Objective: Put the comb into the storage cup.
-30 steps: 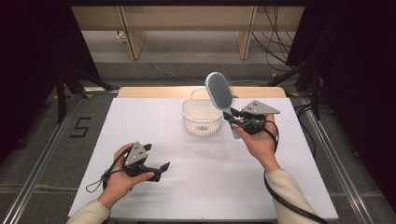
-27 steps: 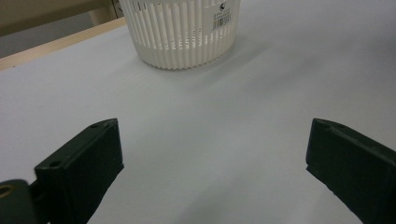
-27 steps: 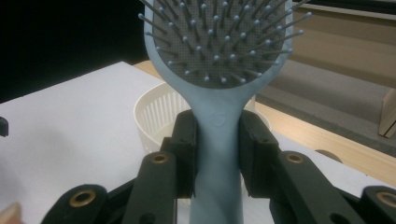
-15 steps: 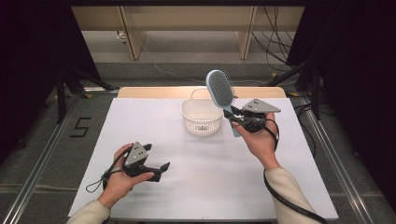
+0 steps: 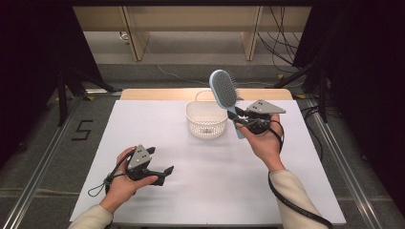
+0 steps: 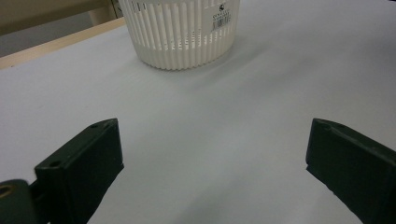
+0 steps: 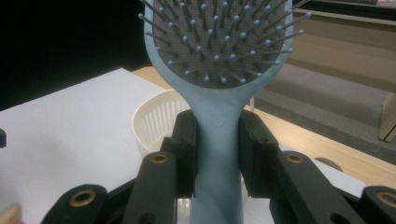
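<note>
Right tongs (image 5: pixel 237 119) clench the handle of a blue hairbrush (image 5: pixel 224 89), its bristled head raised just beside and above the white basket (image 5: pixel 206 119). Left tongs (image 5: pixel 160 172) rest released on the bench (image 5: pixel 219 191), well apart from the basket, whose small label is unreadable

Bright even overhead light, soft shadows, dark surroundings, near edges blurred

White table (image 5: pixel 143 124), grey floor (image 5: pixel 43 138), wooden shelving (image 5: pixel 138 28) behind.

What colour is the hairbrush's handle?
Light blue; the hairbrush handle shows best in the right gripper view.
</note>
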`<state>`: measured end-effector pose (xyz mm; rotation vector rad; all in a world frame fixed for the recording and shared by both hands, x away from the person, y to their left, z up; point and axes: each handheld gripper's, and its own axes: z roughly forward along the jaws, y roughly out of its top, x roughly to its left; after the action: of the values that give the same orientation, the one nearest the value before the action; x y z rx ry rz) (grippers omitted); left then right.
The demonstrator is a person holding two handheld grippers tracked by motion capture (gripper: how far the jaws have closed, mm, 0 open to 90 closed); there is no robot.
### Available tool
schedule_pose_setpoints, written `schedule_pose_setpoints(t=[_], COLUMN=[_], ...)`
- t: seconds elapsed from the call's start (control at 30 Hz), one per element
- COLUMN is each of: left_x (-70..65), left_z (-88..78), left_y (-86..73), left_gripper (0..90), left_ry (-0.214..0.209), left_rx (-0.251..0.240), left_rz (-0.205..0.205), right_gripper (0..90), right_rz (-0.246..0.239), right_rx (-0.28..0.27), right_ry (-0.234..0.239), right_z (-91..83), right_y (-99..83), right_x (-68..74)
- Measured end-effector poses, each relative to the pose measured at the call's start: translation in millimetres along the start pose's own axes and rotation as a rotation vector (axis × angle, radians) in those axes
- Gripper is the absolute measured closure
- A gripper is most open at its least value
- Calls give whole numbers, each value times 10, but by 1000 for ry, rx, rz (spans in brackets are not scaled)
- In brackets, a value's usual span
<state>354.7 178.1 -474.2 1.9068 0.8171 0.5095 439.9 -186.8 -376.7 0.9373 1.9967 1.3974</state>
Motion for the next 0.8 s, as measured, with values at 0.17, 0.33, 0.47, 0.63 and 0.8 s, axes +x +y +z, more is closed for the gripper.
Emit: schedule_pose_setpoints(t=[0.17,0.33,0.47,0.63,0.8], left_x=[1,4,4,-1,5], left_z=[3,4,5,8,12], left_y=[1,1,3,9,7], left_gripper=[33,34,35,35,36], left_ry=[-2,-2,-2,-3,-4], left_rx=[0,-1,-1,-2,-2], left_rz=[-2,-3,-4,-4,-5], right_gripper=[702,702,702,702,702], right_rz=[1,0,1,5,6], right_rx=[-8,-17,-23,-22,-26], right_ry=[3,4,3,2,1], right_z=[19,48,56,65,79], right_y=[31,62,81,88,98], right_x=[10,20,17,18,9])
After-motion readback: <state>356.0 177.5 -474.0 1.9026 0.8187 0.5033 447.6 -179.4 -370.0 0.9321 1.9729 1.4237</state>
